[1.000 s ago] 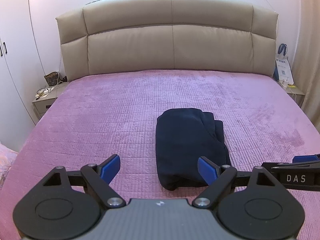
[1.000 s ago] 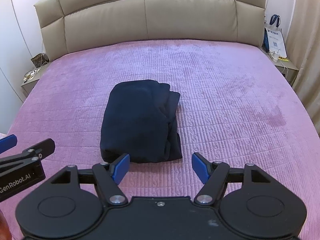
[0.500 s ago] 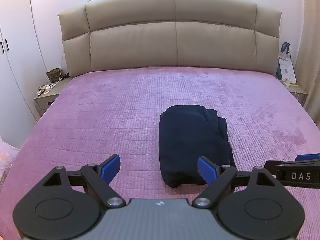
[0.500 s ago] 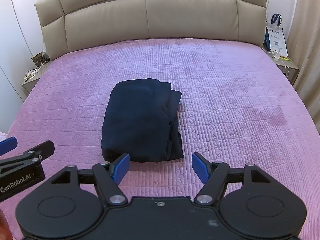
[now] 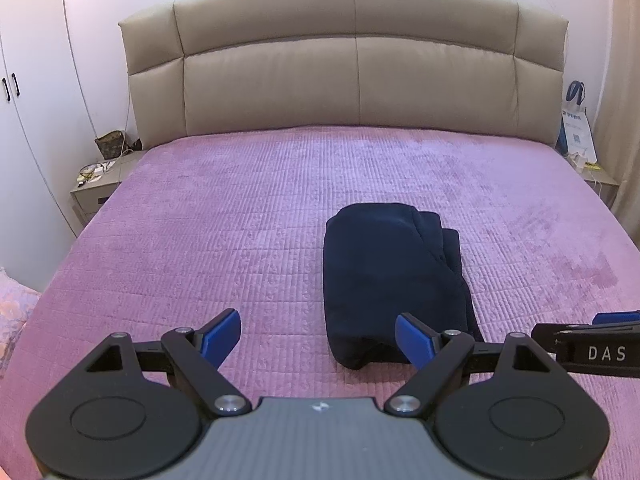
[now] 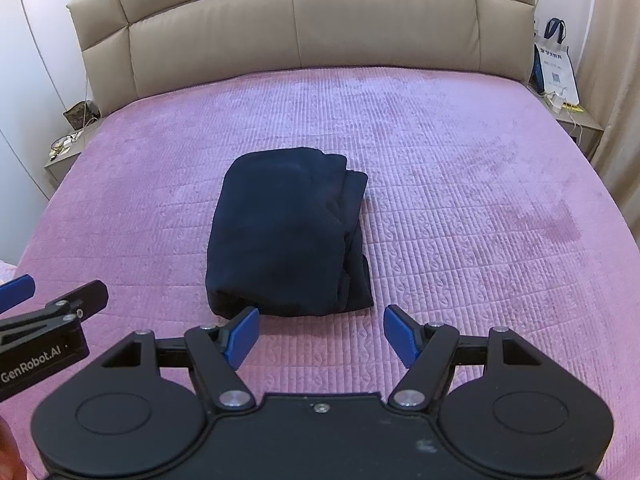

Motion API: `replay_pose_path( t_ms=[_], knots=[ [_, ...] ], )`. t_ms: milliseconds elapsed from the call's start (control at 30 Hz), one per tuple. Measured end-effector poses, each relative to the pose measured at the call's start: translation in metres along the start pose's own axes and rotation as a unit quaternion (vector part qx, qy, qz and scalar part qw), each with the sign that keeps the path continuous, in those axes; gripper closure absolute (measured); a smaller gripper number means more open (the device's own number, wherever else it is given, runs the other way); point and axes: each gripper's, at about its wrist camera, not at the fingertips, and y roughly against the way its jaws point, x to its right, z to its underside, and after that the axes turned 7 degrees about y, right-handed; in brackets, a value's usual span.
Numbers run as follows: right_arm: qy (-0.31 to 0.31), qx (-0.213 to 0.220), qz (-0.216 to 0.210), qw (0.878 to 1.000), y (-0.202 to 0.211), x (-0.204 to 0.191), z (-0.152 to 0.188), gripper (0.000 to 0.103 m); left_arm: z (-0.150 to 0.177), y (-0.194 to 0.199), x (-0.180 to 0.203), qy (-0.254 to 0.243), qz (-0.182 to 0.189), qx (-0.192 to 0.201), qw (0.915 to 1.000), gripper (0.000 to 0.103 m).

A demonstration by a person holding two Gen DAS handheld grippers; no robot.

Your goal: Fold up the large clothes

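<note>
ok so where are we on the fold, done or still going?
Looks done: the garment lies as a compact folded bundle on the bed. Nothing is in hand: the left gripper and right gripper both have jaws open and empty, short of the cloth. Left, at most: tidying the looser layers on its right edge.

Left gripper [image 5: 318,338]: matte black linkage arms, two round black discs at the base, silver pivot screws, blue fingertips [image 5: 222,334]. Grey ribbed body panel with a small emblem at its top edge. Its side bar, seen from the right wrist, carries white "GenRobot.AI" lettering.

Right gripper [image 6: 320,336]: same black linkage, discs and silver screws, blue fingertips [image 6: 400,334]. Black body panel with one small centre screw and pale scuffs. Its side bar, seen from the left wrist, reads "DAS" in white.
</note>
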Motion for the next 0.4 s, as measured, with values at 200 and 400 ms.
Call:
replay_pose_path(
  t_ms=[200, 400],
  knots=[
    [0.003, -0.009, 0.000, 1.000, -0.008, 0.000, -0.001, 0.021, 0.002, -0.009, -0.004, 0.009, -0.004, -0.005, 0.9999, 0.016],
    [0.004, -0.017, -0.001, 1.000, -0.014, -0.001, -0.001, 0.021, 0.004, -0.014, -0.009, 0.019, -0.002, 0.007, 0.9998, 0.017]
  ],
)
